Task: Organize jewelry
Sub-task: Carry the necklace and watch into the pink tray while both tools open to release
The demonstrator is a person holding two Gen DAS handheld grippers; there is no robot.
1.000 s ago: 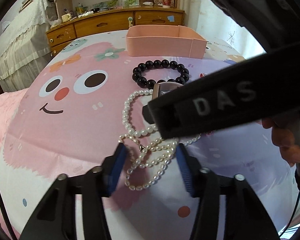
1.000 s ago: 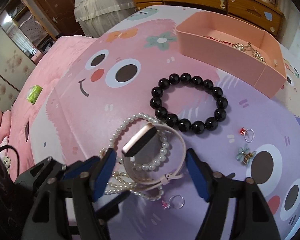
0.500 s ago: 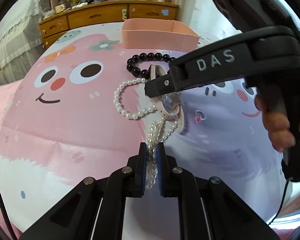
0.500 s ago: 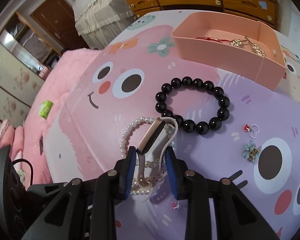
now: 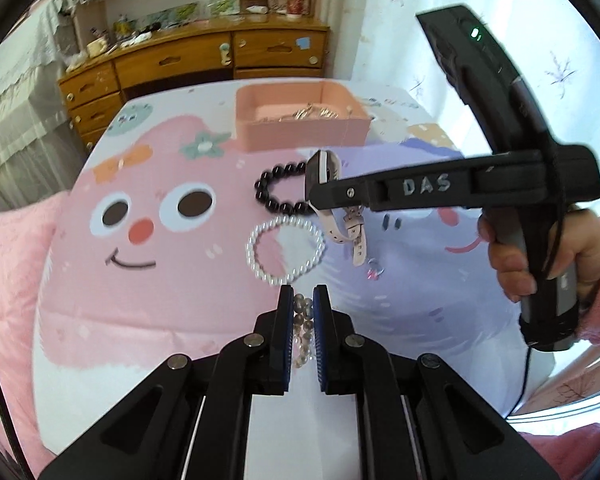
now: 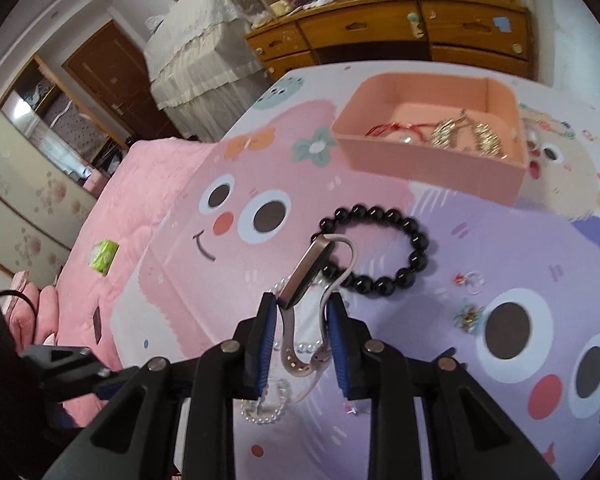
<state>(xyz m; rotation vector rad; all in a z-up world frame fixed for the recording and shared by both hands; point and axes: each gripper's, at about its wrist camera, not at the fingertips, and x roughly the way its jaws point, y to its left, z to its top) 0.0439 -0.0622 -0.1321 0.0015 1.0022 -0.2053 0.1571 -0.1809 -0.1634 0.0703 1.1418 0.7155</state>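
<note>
Both grippers have closed and lifted: the left gripper [image 5: 303, 330] is clenched on the pearl necklace [image 5: 302, 328], the right gripper [image 6: 302, 340] is still closing on the watch [image 6: 306, 270]. Both now hang above the bedspread [image 5: 148, 168], near the far tray [image 6: 420, 160], so they can go in next

I'm keeping my left gripper [image 5: 303, 312] clamped shut, angling down; my right gripper [image 6: 302, 312] is closing, my hand [image 5: 540, 252] gripping its handle.

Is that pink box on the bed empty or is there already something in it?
Not empty. The pink box already holds gold-coloured jewelry and a piece with red cord on its floor.
</note>
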